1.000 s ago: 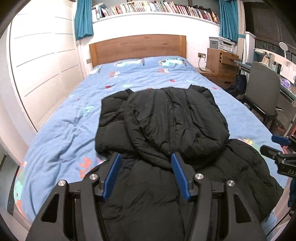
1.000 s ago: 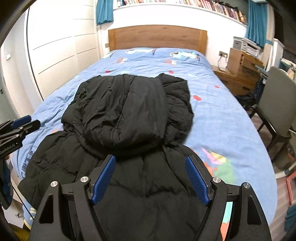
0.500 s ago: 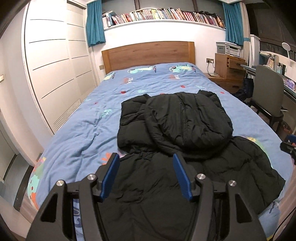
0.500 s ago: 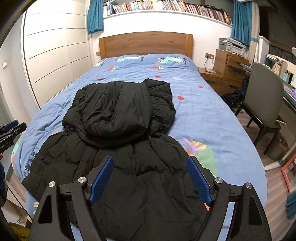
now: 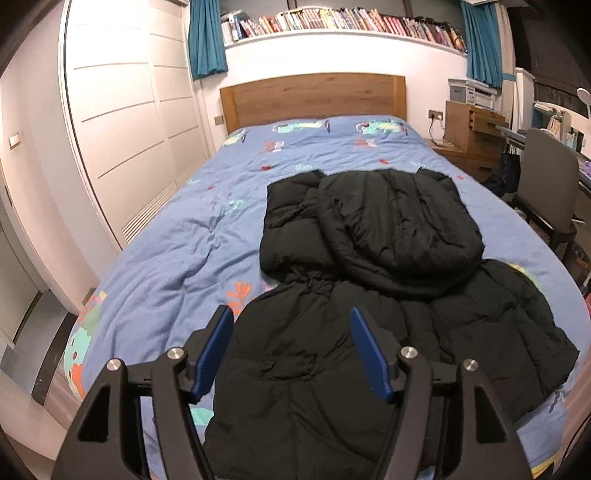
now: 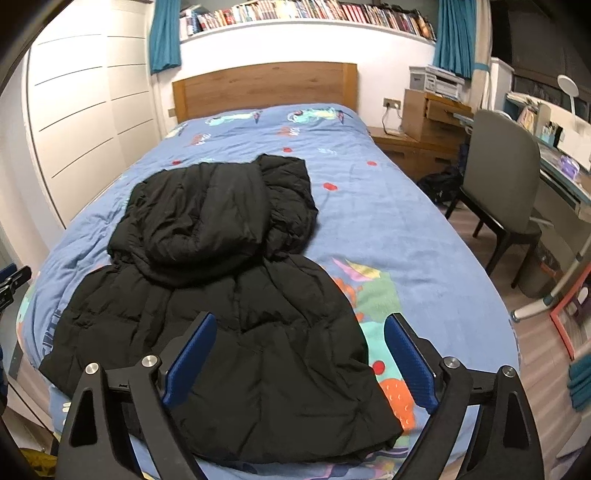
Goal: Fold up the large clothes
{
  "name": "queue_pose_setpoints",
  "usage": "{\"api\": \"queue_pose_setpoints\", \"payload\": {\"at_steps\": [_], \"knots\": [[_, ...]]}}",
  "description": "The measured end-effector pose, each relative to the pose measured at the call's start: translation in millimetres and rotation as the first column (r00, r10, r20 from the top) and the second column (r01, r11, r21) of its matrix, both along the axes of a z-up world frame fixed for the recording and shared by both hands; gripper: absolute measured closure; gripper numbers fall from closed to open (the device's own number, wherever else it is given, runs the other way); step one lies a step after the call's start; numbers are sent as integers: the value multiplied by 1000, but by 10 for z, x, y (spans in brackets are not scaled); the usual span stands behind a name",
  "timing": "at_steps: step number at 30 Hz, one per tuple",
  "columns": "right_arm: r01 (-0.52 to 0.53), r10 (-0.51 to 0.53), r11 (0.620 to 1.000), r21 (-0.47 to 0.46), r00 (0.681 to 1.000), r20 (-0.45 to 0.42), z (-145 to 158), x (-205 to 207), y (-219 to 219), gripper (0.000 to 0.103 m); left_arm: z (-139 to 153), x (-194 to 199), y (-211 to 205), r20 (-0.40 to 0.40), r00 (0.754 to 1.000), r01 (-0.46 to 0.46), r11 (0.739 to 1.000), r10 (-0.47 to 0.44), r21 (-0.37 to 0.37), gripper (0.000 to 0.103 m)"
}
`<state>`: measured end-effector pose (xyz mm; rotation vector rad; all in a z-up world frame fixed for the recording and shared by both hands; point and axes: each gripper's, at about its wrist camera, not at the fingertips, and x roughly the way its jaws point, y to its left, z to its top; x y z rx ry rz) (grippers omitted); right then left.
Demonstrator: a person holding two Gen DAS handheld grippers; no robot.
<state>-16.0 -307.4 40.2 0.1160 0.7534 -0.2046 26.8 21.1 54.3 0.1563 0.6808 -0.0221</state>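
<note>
A black puffer jacket (image 5: pixel 369 295) lies spread on the near half of the bed (image 5: pixel 184 240), its quilted shell stitched into broad, softly swollen panels with a faint sheen and fine creases. The upper part is bunched and doubled back toward the headboard (image 5: pixel 314 99): a rounded, hood-like mound sits atop the body, with a thicker rolled edge along its near rim and a squarish flap showing beside it. The lower body fans out wide and flat toward the foot of the bed, and its hem reaches the mattress edge. The bed cover is a matte blue fabric, loosely wrinkled, printed with small red, teal and orange figures. The headboard is a plain slab of warm-grained wood. The left hand-held gripper (image 5: pixel 291 349) hovers above the jacket's near left portion, its jaws opening, the ribbed blue pads set in black angular arms with silver bolts; nothing is between them and they press on nothing. The right hand-held gripper (image 6: pixel 299 356) hangs over the jacket's near right edge, jaws also opening and wider apart, likewise empty. Along the wall runs a shelf of books (image 5: pixel 332 22) flanked by teal curtains (image 5: pixel 207 37), smooth white panelled wardrobe doors (image 5: pixel 122 110) stand at the left, and a grey round-backed chair (image 6: pixel 502 170) faces a desk (image 6: pixel 565 173) at the right.
</note>
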Motion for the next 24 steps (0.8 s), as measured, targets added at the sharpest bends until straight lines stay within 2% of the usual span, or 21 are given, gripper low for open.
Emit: {"api": "queue_pose_setpoints", "payload": {"at_steps": [15,24], "knots": [[50,-45,998,43,992,-122,-545,185,-263,6,-466,259,135,-128,991,-45,998,50,38,39],[84,-73,994,70,985,-155,-707,151,-427,3,-665,331,303,-196,978,-63,997,68,35,39]]}}
